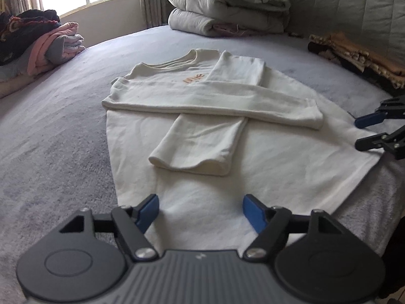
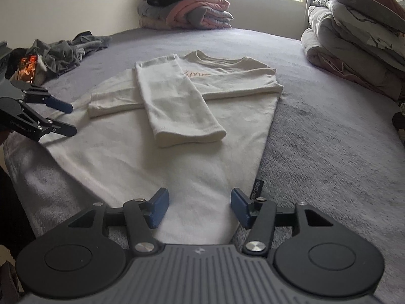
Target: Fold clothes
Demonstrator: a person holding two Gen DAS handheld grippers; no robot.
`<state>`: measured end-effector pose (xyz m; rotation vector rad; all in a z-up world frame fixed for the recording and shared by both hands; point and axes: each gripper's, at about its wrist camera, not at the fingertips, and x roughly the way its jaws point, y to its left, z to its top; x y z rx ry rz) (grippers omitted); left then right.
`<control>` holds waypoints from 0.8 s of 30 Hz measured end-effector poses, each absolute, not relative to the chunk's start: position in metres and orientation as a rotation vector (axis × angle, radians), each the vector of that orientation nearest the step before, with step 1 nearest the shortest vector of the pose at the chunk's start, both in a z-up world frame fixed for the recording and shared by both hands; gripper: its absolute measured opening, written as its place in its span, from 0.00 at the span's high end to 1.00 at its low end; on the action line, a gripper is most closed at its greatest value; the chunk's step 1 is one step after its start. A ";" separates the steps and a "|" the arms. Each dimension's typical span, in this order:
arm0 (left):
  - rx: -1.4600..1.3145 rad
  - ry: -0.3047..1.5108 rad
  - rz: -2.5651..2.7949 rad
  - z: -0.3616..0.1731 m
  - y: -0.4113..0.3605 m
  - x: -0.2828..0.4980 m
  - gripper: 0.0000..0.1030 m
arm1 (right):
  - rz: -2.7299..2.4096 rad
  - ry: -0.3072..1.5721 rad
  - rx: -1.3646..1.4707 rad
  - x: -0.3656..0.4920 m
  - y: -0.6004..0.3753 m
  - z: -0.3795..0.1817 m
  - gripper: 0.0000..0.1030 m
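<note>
The cream sweatshirt (image 1: 202,116) lies flat on the grey bed cover (image 1: 50,131), collar away from the cameras, with both sleeves folded across the chest so that one crosses over the other; its hem is the near edge. The left gripper (image 1: 201,209) hovers over the hem's left part and the right gripper (image 2: 200,206) over the hem's right corner, both with jaws standing apart and holding nothing. A likely slip from here: if the hem is lifted unevenly or only the top layer is pinched, the body could skew and the crossed sleeves slide off as the cloth folds toward the collar; the loose upper sleeve cuff (image 2: 189,133) looks easiest to displace. Beyond the sweatshirt's collar sit stacked quilts (image 1: 227,7) and a pile of folded clothes (image 2: 187,10); left of the sweatshirt lie a crumpled grey garment (image 2: 65,50) and a lit phone (image 2: 27,67). None crowds the sweatshirt
</note>
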<state>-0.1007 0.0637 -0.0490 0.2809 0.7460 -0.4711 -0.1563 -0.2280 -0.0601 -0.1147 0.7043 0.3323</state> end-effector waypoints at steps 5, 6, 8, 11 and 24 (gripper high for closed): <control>0.302 0.764 -0.436 -0.048 0.060 -0.099 0.16 | 0.318 0.721 -0.105 -0.156 -0.226 -0.061 0.40; 0.307 0.767 -0.428 -0.048 0.060 -0.099 0.13 | 0.315 0.725 -0.102 -0.155 -0.226 -0.061 0.38; 0.315 0.774 -0.414 -0.047 0.058 -0.098 0.09 | 0.309 0.732 -0.098 -0.155 -0.225 -0.061 0.35; 0.318 0.786 -0.399 -0.046 0.058 -0.097 0.05 | 0.302 0.739 -0.109 -0.154 -0.221 -0.060 0.31; 0.086 0.997 -0.437 -0.032 0.099 -0.076 0.04 | 0.231 0.895 -0.024 -0.141 -0.237 -0.041 0.24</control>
